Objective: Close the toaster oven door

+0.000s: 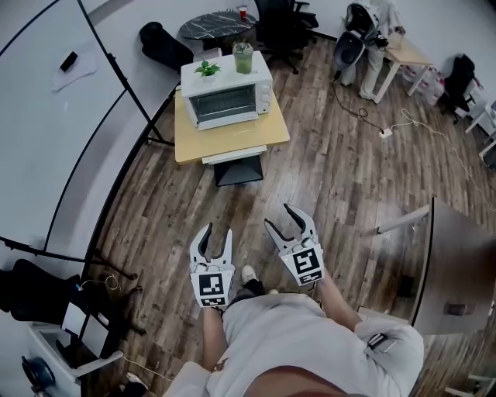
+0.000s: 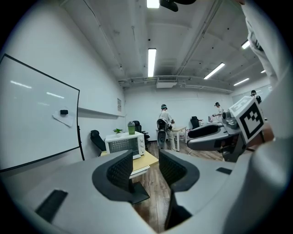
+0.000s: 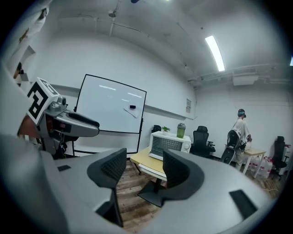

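Note:
A white toaster oven [image 1: 225,98] stands on a small yellow table [image 1: 191,145] across the room, far ahead of both grippers. Its glass door [image 1: 225,106] looks upright against the front. The oven also shows small in the left gripper view [image 2: 124,144] and the right gripper view [image 3: 170,143]. My left gripper [image 1: 216,233] [image 2: 146,169] is held in mid air over the wooden floor, its jaws a little apart with nothing between them. My right gripper [image 1: 284,218] [image 3: 144,167] hovers beside it, open somewhat wider and empty.
A potted plant [image 1: 207,68] and a green tumbler [image 1: 242,56] sit on the oven. A whiteboard on a stand [image 1: 46,116] lines the left side. Office chairs [image 1: 283,23] and a person [image 1: 370,31] are at the back, a brown table [image 1: 457,264] at right, a cable [image 1: 384,132] on the floor.

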{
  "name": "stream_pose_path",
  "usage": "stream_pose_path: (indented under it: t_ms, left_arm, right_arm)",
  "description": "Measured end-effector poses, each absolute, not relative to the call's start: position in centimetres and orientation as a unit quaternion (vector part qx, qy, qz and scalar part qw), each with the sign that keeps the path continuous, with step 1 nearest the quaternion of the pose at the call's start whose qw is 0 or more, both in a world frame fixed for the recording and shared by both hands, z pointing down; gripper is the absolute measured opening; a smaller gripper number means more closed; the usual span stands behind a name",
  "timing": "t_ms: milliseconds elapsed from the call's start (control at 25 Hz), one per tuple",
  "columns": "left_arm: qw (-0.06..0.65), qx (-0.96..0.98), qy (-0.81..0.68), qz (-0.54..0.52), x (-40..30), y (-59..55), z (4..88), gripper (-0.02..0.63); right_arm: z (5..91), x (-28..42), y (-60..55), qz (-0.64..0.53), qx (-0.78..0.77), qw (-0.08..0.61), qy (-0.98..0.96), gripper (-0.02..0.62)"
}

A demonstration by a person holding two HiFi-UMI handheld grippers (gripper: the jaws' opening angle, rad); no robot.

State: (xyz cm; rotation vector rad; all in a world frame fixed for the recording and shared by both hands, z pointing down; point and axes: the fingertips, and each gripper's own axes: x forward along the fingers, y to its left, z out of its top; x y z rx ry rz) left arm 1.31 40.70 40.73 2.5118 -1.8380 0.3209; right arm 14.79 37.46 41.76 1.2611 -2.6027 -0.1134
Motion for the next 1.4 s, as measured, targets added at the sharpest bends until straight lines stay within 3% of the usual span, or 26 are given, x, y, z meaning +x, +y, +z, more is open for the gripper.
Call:
stream_pose_path:
  t_ms: [1400]
  left_arm:
    - [0.017, 0.826, -0.554, 0.105, -4.8, 26.9, 41.9, 0.163]
  right_arm:
    - [42.5, 8.8, 25.1, -0.034, 0.457, 0.145, -0.877, 0.253]
